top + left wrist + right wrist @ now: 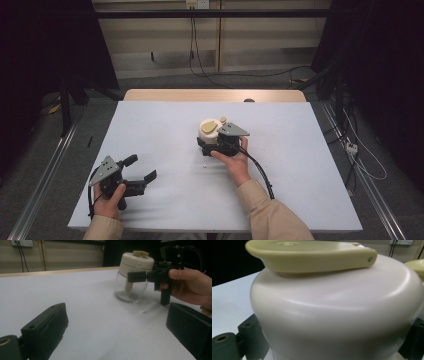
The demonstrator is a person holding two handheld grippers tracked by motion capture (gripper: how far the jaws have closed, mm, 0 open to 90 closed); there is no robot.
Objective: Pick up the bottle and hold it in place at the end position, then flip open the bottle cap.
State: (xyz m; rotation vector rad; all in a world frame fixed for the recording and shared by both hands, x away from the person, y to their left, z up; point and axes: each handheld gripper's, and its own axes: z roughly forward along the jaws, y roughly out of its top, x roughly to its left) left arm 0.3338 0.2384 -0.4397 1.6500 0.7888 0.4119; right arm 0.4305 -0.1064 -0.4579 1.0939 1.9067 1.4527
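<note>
No writing is showing legibly on anything. The left gripper (pixel 141 168) is resting near the table's (pixel 300 150) front edge, jaws standing wide apart around nothing. Ahead and to its right, the right gripper (pixel 140 276) is clamping the cream lid of the glass jar (pixel 130 287), which is standing upright, looking nearly empty.

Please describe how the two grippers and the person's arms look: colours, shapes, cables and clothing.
Both are black two-jaw tools with thick, blocky jaws. The left gripper and the right gripper each carry a grey three-cornered plate dotted with small screws. A black cable trails from the right one along the forearm. The person wears beige long sleeves; no gloves.
</note>
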